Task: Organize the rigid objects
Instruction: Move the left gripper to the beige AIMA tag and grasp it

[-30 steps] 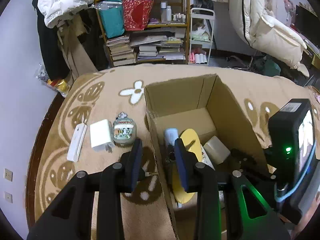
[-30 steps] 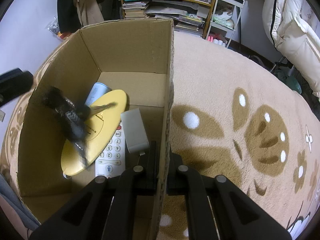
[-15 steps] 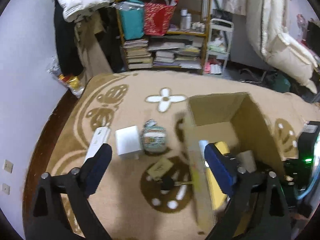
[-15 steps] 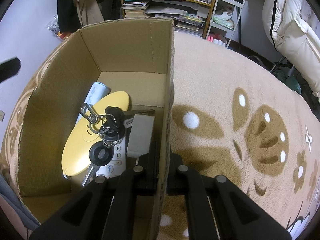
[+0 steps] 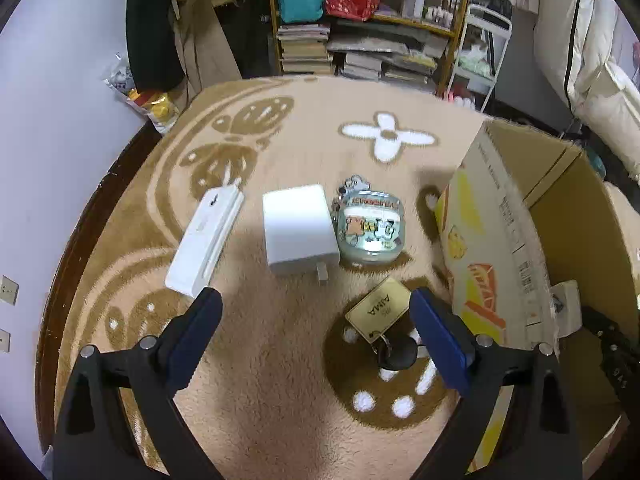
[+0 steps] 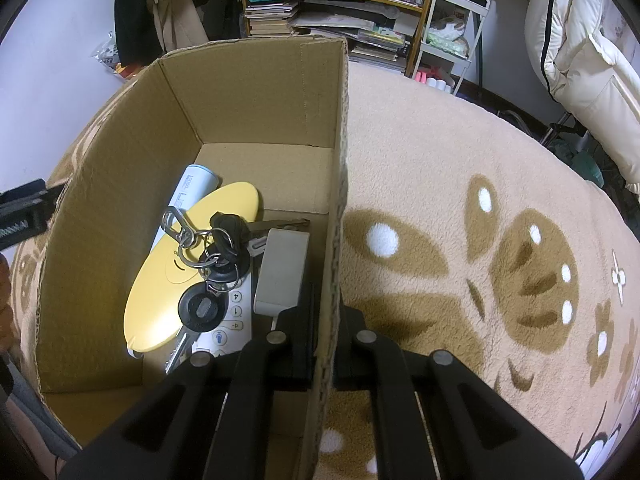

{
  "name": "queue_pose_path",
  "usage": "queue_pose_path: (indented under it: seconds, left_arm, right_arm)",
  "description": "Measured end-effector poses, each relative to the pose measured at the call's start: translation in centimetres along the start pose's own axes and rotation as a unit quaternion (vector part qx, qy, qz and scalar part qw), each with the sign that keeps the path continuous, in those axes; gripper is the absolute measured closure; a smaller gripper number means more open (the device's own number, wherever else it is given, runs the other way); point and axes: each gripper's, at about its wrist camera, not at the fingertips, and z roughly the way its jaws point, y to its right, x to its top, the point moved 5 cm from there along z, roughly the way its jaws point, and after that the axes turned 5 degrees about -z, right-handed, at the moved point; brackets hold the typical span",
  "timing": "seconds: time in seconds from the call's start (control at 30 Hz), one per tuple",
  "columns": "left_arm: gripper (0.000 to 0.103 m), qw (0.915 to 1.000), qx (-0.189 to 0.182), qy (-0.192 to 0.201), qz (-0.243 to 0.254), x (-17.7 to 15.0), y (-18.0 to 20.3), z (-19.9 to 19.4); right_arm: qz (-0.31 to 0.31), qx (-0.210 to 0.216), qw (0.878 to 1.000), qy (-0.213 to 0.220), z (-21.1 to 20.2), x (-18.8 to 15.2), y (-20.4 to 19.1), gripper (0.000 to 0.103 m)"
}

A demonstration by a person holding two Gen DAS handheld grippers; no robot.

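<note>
Beige carpet (image 5: pixel 280 380) with brown flower patterns runs back to a crowded bookshelf (image 5: pixel 360 40), with open pile between the loose items and the left gripper (image 5: pixel 316 344), whose jaws are spread wide and hold nothing. Between those jaws, toward the right one, lies a gold tag (image 5: pixel 378 309) reading "AIMA", joined to a black key (image 5: pixel 396 354). Beyond them, in a row, lie a white bar (image 5: pixel 205 246), a white charger (image 5: pixel 298 234) and a cartoon-printed case (image 5: pixel 370 229), its lettering unreadable. The box (image 6: pixel 256 96) stands just right of them. The right gripper (image 6: pixel 322 334) has its jaws pinched on the box's right wall. Inside the box lie keys (image 6: pixel 212 256), a yellow disc (image 6: pixel 168 280), a tube (image 6: pixel 192 188), a grey block (image 6: pixel 282 272) and a numbered keypad (image 6: pixel 230 320).
</note>
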Motion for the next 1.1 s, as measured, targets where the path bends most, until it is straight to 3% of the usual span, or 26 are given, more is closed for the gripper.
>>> queue_pose_path:
  seconds: [0.13, 0.33, 0.6, 0.8, 0.9, 0.97, 1.1]
  left_arm:
    - [0.011, 0.9998, 0.005, -0.014, 0.01, -0.5, 0.4, 0.9]
    - [0.024, 0.9993, -0.003, -0.037, 0.003, -0.8, 0.4, 2.1]
    - [0.028, 0.9978, -0.014, -0.064, 0.001, -1.7, 0.9, 3.4]
    - [0.052, 0.9957, -0.019, -0.089, 0.015, -2.6, 1.8, 4.1]
    - [0.072, 0.9936, -0.045, -0.103, -0.008, -2.8, 1.7, 4.2]
    - [0.092, 0.9918, -0.058, -0.112, -0.019, -2.9, 1.7, 4.1]
    - [0.1, 0.9913, -0.064, -0.114, -0.018, -3.2, 1.9, 3.4]
  right_arm:
    - [0.0, 0.0, 1.0, 0.0, 0.0, 0.0, 0.0, 0.096]
    - [0.0, 0.0, 1.0, 0.0, 0.0, 0.0, 0.0, 0.096]
    - [0.0, 0.0, 1.0, 0.0, 0.0, 0.0, 0.1, 0.096]
    - [0.0, 0.0, 1.0, 0.0, 0.0, 0.0, 0.1, 0.096]
    - [0.0, 0.0, 1.0, 0.0, 0.0, 0.0, 0.1, 0.096]
    - [0.0, 0.0, 1.0, 0.0, 0.0, 0.0, 0.1, 0.096]
    - [0.0, 0.0, 1.0, 0.0, 0.0, 0.0, 0.2, 0.096]
